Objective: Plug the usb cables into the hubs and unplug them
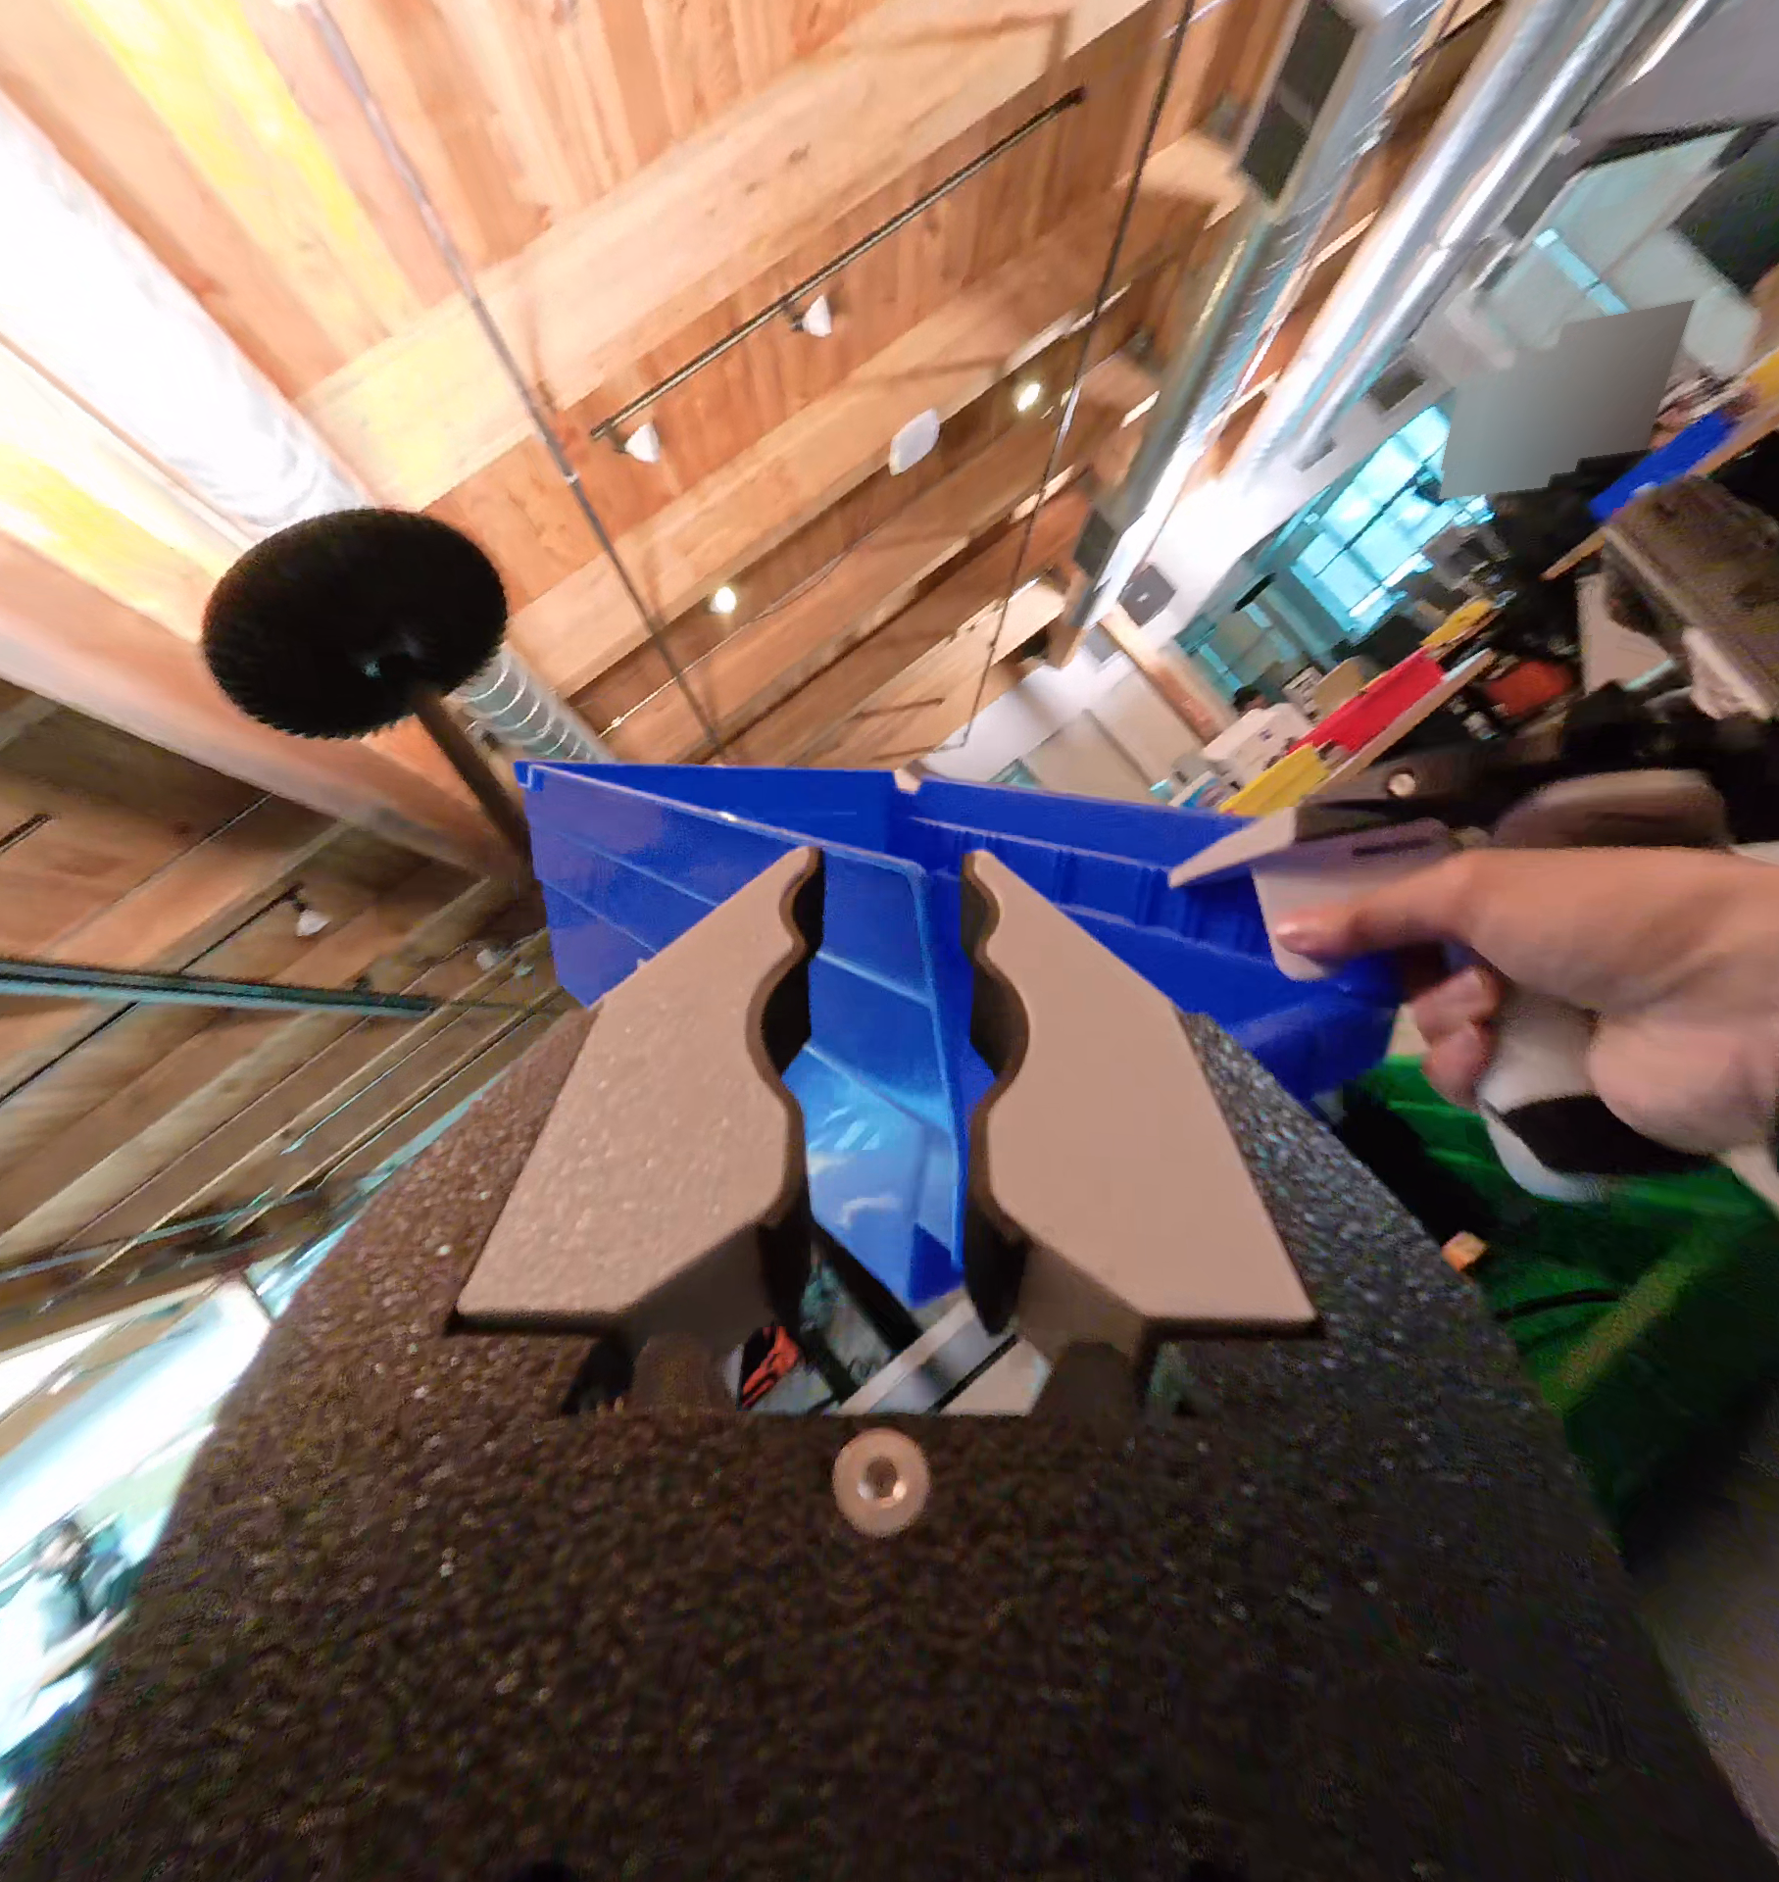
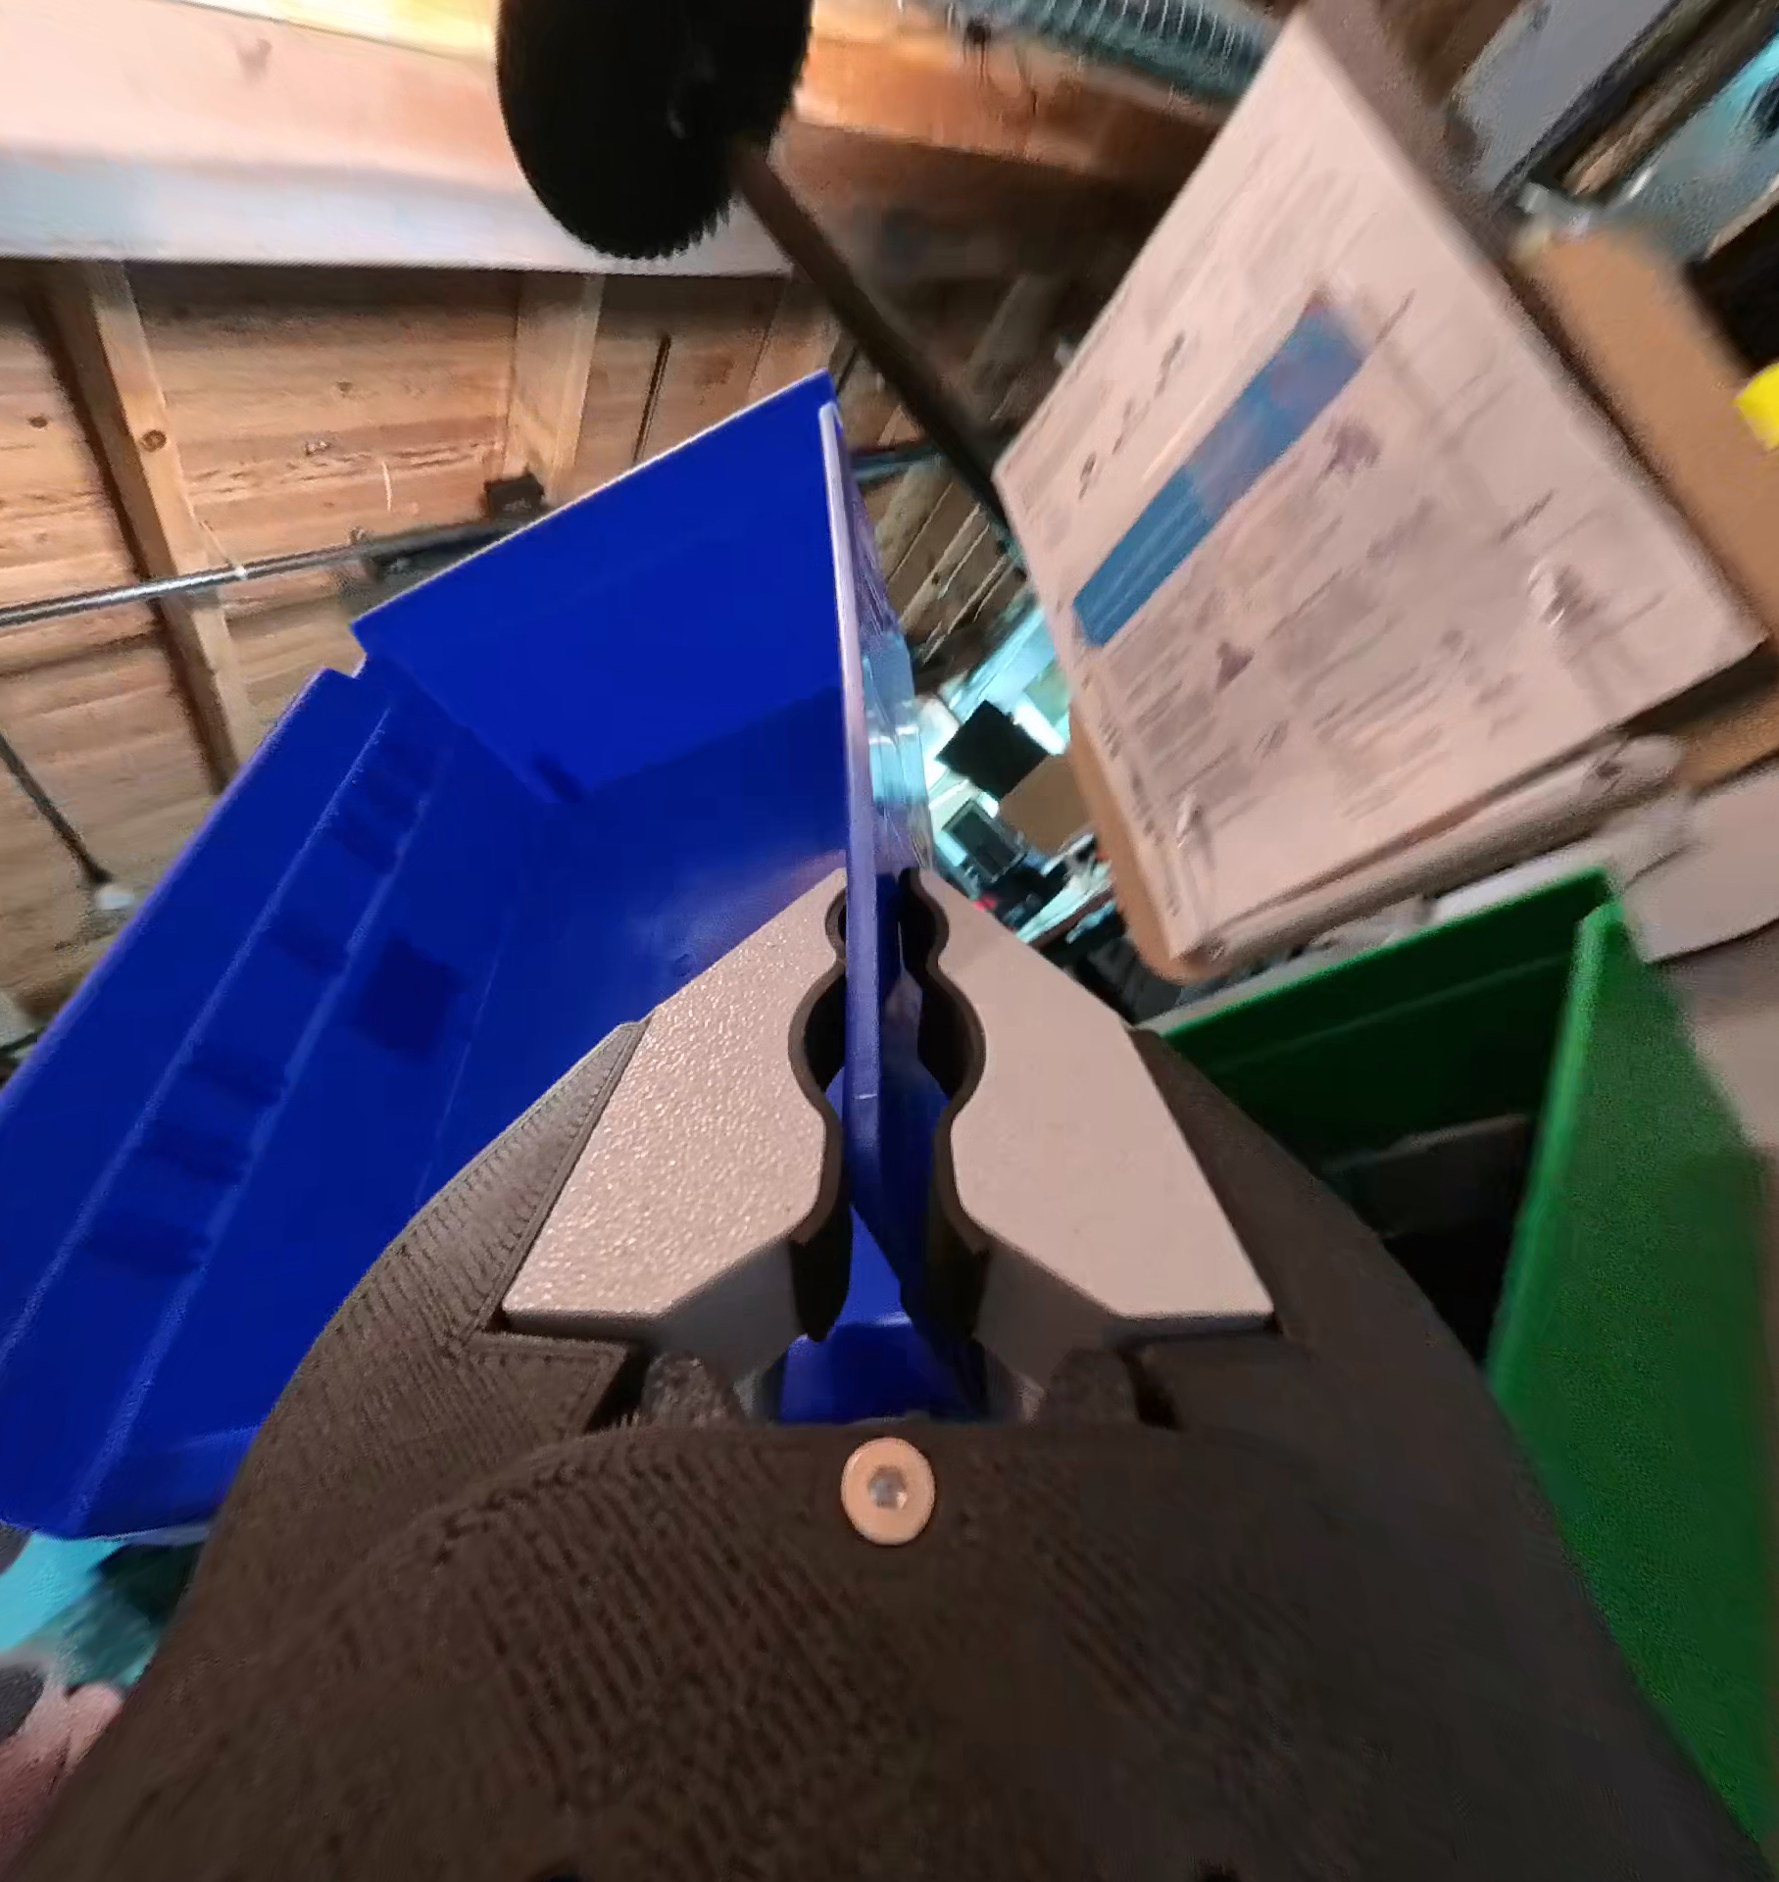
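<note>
Both grippers hold one blue plastic bin, lifted and tilted toward the ceiling. My left gripper is shut on one of the bin's walls, which fills the gap between its grey fingers. My right gripper is shut on a thin wall of the same bin. It also shows in the left wrist view, held by a person's hand at the bin's right rim. No usb cable or hub shows clearly; only blurred small items show low between my left fingers.
A green bin stands to the right, also in the right wrist view. A black round disc on a pole rises behind the blue bin. A cardboard box with a printed sheet is at the right. Wooden ceiling beams are overhead.
</note>
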`<action>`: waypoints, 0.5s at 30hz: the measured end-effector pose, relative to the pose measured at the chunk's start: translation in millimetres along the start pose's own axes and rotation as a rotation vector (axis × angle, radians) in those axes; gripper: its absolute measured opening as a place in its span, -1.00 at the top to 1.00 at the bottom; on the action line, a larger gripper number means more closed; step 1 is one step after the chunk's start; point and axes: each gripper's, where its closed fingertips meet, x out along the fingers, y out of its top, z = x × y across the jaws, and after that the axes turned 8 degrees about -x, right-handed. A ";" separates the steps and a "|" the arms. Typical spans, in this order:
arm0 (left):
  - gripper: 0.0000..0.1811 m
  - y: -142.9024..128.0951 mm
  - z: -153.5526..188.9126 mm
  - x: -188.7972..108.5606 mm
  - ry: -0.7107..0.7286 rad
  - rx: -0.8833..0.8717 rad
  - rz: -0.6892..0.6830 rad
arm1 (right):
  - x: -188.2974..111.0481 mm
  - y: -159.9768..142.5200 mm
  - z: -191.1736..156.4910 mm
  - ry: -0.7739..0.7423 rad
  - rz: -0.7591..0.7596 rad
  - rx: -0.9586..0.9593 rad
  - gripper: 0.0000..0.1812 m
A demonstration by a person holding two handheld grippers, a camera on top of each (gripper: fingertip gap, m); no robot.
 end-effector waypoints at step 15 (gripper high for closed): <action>0.23 -199.8 39.5 -13.0 -0.065 -0.612 -0.736 | -164.8 194.0 189.3 -0.544 0.166 -0.399 0.96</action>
